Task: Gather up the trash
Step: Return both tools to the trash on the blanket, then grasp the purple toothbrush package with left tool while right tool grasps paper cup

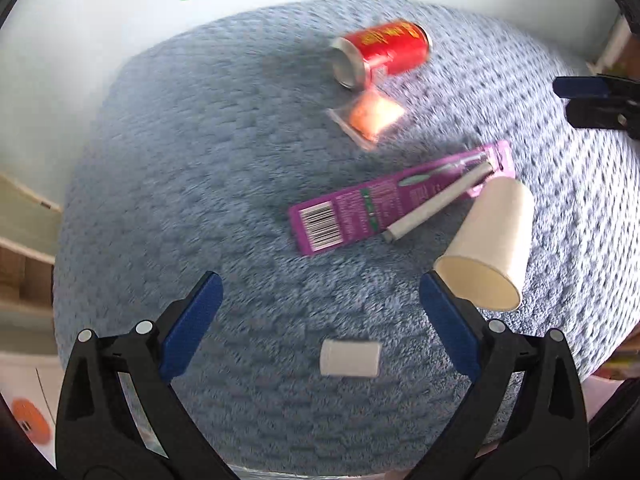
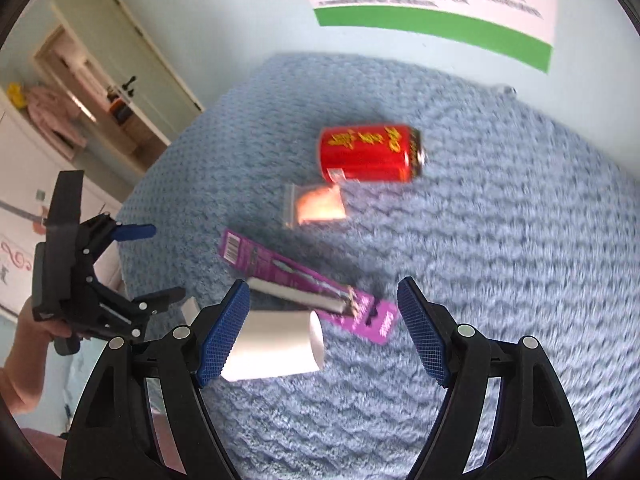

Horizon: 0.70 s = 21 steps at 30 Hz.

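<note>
Both my claws hang over the blue mat with nothing in them. My left claw (image 1: pixel 320 292) stands at its widest; my right claw (image 2: pixel 324 328) is well open too.

The trash lies scattered on the mat (image 1: pixel 200 160): a red can (image 1: pixel 382 52) on its side, a small clear packet (image 1: pixel 370 116) just beside it, a purple card pack (image 1: pixel 384 204) with a paper roll (image 1: pixel 436 206) across it, a paper cup (image 1: pixel 492 240) tipped over, and a small white tube (image 1: pixel 350 358) right below my left claw.

All of it looks light. I'd pinch the cup gently across its wall, since it would crush. The can seems stiffer but smooth, so take it mid-body. The packet is flat and probably slippery; grab an edge.
</note>
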Motion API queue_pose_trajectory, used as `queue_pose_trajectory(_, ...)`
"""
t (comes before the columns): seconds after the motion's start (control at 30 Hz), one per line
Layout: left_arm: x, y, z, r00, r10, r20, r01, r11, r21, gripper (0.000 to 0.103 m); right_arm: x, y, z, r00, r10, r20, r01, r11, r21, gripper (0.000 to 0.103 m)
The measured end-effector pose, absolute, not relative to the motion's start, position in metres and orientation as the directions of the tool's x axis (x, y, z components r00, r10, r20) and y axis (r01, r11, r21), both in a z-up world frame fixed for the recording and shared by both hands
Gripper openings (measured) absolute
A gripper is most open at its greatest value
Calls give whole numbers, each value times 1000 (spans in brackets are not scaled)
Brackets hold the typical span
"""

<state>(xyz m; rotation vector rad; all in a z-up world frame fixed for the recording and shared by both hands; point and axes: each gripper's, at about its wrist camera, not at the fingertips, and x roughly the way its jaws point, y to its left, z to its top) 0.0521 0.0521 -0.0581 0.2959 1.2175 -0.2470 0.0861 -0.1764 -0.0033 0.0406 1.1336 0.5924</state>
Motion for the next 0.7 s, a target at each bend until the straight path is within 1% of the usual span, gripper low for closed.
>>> queue_pose_trajectory(0.13,61,45,-66,302,-5,-953,389,913,119,96,68,-181,-19,268,470,-841,-362,858,364,76)
queue_pose_trajectory(0.23,70,41,-69,289,-33,-957,444,890,103,96,49,-172,-24,269,487,-831,-344,855,389,76)
queue_pose_trajectory(0.33,80,39,-76,276,-40,-960,523,845,115,96,29,-151,-29,278,455,-846,-322,874,364,76)
queue_pose_trajectory(0.47,92,33,-88,245,-68,-967,650,752,112,96,4,-127,-44,298,406,-864,-216,910,354,76)
queue_pose_trajectory(0.57,97,28,-99,252,-82,-964,725,676,132,96,-8,-115,-55,326,365,-872,-122,931,344,76)
queue_pose_trajectory(0.67,104,22,-107,240,-104,-965,773,622,125,96,-12,-109,-65,365,316,-876,-26,944,330,76)
queue_pose_trajectory(0.7,105,20,-109,231,-115,-966,785,609,115,96,-12,-110,-69,378,297,-877,9,946,325,74)
